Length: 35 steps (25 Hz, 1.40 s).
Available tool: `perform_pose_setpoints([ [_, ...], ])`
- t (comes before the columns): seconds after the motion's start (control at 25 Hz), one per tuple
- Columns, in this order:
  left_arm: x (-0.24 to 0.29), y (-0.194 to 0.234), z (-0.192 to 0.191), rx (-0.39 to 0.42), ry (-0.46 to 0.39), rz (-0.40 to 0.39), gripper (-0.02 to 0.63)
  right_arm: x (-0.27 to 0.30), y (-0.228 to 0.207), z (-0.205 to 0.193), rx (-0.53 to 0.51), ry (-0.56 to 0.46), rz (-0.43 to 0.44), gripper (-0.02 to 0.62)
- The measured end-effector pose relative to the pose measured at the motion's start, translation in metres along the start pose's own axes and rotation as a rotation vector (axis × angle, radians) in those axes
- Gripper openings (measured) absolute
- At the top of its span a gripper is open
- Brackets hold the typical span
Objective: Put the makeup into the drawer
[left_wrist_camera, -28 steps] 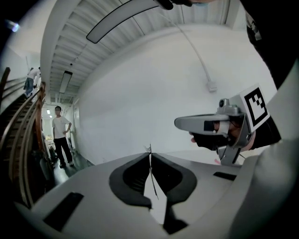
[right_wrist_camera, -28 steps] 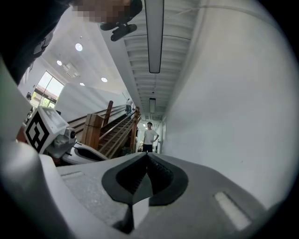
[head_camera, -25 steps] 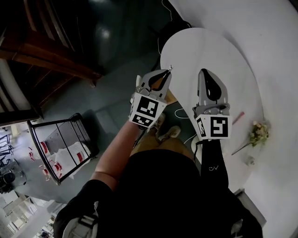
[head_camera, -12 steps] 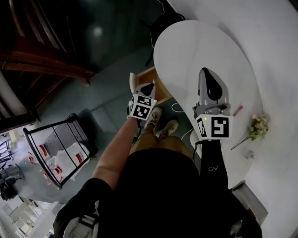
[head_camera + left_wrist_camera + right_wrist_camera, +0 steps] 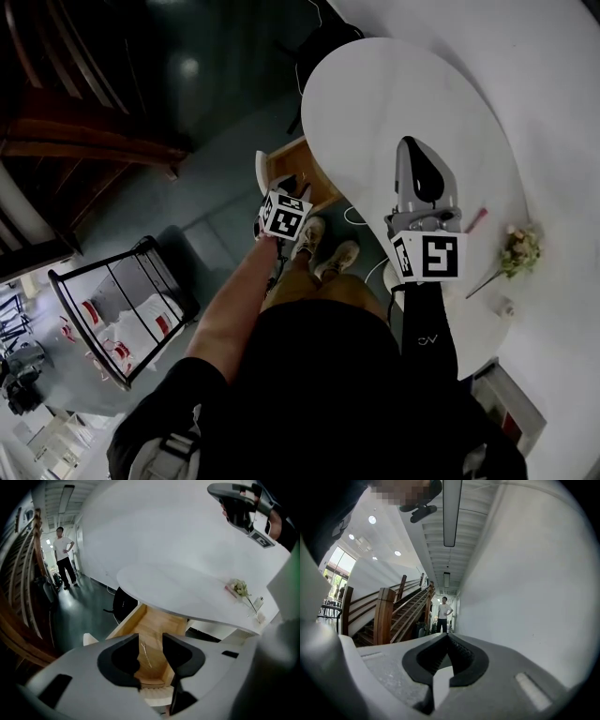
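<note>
The left tool [image 5: 150,639], its 2 jaws just opening wide and gripping nothing, is hanging over the open drawer [image 5: 126,620], where the thin makeup stick [image 5: 145,654] is lying. The right tool [image 5: 447,639] is idling closed and empty. Withdrawing crookedly could be risking a knock against the drawer's wall.

The right gripper [image 5: 446,637], jaws closed on nothing, points toward a distant standing person [image 5: 443,613] beside a wooden staircase [image 5: 393,611].

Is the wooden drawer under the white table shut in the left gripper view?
No, the drawer stands pulled out from under the white table, with its bare wooden floor showing.
</note>
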State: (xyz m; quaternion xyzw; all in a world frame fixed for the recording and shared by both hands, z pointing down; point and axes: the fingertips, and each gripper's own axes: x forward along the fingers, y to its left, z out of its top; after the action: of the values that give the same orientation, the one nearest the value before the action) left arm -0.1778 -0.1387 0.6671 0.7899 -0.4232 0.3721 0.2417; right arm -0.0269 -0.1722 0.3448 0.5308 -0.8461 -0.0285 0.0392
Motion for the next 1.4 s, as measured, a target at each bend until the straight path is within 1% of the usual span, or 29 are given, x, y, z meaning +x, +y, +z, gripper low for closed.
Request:
perform_pose_setpoints([
  [0.12, 0.001, -0.001, -0.003, 0.018, 0.009, -0.012, 0.158, 0.0, -0.001, 0.001, 0.002, -0.001, -0.005, 0.005],
  [0.28, 0.001, -0.005, -0.009, 0.021, 0.036, -0.024, 0.158, 0.0, -0.003, 0.004, -0.003, -0.003, -0.014, 0.005],
  [0.36, 0.003, -0.005, -0.009, 0.025, 0.036, -0.028, 0.158, 0.0, -0.004, 0.003, -0.004, -0.001, -0.016, 0.005],
  [0.48, 0.002, -0.002, -0.005, 0.027, 0.025, -0.023, 0.158, 0.001, -0.003, 0.002, -0.006, 0.001, -0.015, 0.005],
  [0.6, -0.011, 0.004, 0.019, 0.032, -0.025, -0.013, 0.158, 0.003, -0.002, 0.001, -0.001, 0.007, -0.008, 0.005],
  [0.68, -0.026, 0.006, 0.046, 0.049, -0.082, -0.006, 0.158, 0.004, -0.004, 0.001, 0.0, 0.009, -0.01, 0.005],
  [0.76, -0.044, 0.009, 0.079, 0.08, -0.157, 0.006, 0.158, 0.004, -0.005, 0.005, -0.001, 0.001, -0.015, 0.005],
  [0.88, -0.075, 0.013, 0.131, 0.143, -0.276, 0.04, 0.158, 0.003, -0.008, 0.013, -0.009, -0.018, -0.023, 0.005],
  [1.04, -0.129, 0.009, 0.197, 0.231, -0.439, 0.084, 0.158, 0.003, -0.014, 0.027, -0.022, -0.046, -0.037, 0.005],
  [1.16, -0.171, -0.002, 0.242, 0.276, -0.574, 0.087, 0.158, 0.005, -0.017, 0.037, -0.03, -0.065, -0.042, 0.005],
  [1.24, -0.198, -0.013, 0.266, 0.292, -0.674, 0.078, 0.158, 0.003, -0.017, 0.042, -0.033, -0.074, -0.044, 0.005],
  [1.28, -0.208, -0.018, 0.274, 0.297, -0.709, 0.071, 0.158, 0.002, -0.017, 0.043, -0.035, -0.076, -0.047, 0.005],
  [1.4, -0.221, -0.03, 0.287, 0.313, -0.749, 0.043, 0.158, -0.001, -0.021, 0.048, -0.041, -0.083, -0.062, 0.005],
])
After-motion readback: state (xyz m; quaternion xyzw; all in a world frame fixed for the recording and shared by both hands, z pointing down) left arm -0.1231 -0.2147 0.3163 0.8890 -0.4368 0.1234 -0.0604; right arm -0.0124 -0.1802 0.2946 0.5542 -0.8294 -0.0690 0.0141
